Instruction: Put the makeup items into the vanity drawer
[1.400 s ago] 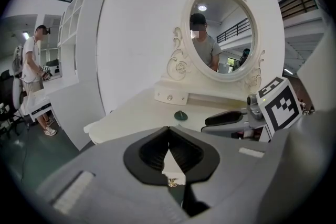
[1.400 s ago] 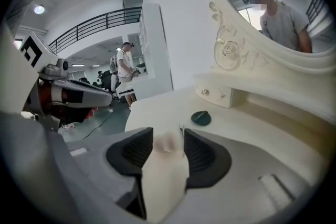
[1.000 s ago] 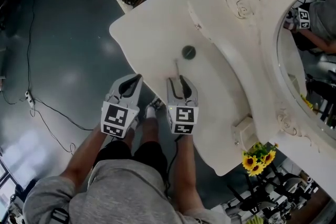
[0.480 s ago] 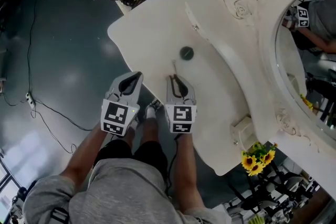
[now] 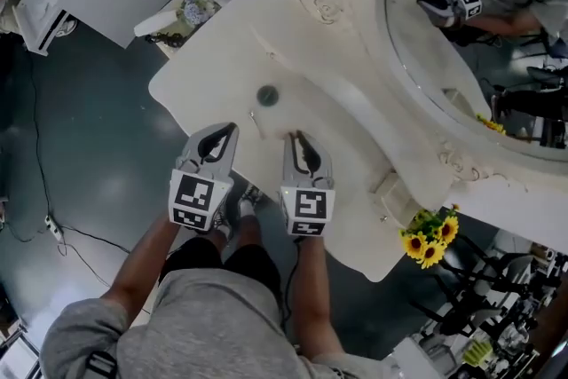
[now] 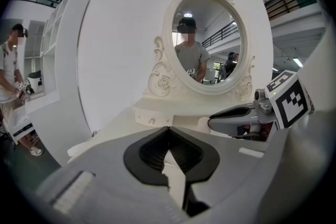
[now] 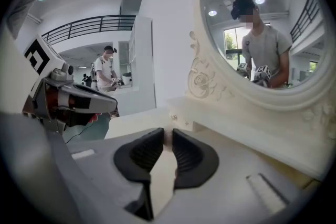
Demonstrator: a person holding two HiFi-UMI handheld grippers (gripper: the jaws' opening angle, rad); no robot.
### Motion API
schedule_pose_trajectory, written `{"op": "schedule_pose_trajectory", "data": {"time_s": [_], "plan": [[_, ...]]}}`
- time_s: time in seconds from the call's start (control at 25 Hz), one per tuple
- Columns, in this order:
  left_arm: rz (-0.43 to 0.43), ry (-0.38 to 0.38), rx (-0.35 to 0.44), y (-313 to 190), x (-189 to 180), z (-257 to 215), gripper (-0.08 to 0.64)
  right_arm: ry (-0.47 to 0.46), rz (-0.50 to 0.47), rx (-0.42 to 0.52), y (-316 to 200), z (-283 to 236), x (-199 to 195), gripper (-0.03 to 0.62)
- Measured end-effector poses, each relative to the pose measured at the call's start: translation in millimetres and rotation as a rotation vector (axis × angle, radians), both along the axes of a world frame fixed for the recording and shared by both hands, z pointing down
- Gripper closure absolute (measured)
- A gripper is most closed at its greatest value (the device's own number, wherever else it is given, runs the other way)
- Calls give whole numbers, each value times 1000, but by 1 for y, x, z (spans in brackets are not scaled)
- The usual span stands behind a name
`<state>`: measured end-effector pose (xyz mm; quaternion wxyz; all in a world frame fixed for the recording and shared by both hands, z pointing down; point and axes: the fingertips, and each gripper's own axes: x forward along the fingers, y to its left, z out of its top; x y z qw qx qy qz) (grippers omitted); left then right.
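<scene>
Cream vanity table (image 5: pixel 200 75) with oval mirror (image 5: pixel 497 49) inspected. One round dark green makeup compact (image 5: pixel 267 95) lies flat on the tabletop, ahead of both grippers and clear of them. A thin stick-like item (image 5: pixel 255 124) lies on the top just beside the compact on its near side, to the left of the right gripper's tips and not touching them. Left gripper (image 5: pixel 234 130): jaws fully together, nothing between the pads, held over the table's front edge. Right gripper (image 5: pixel 297 136): jaws have just been closing and now stand narrow, with a slim gap at the tips. A pale sliver shows in that gap, but whether it is a pinched item or the tabletop beyond cannot be determined. A small drawer front with knob (image 6: pixel 151 119) sits in the raised shelf under the mirror. Sunflowers (image 5: pixel 430 240) stand at the table's right end.
</scene>
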<state>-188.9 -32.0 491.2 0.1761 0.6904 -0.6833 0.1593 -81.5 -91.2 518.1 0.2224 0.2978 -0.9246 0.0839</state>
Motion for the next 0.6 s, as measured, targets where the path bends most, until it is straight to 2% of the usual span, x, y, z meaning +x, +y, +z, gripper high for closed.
{"op": "schedule_pose_trajectory", "data": {"time_s": [0.24,0.6], "plan": [[144,-3,49,-34,58,-21,549,-25,158,61,-17,-33,65,532],[377,-1,106,-73,159,-40,549,-11,435,109,-28,-49,185,532]]}}
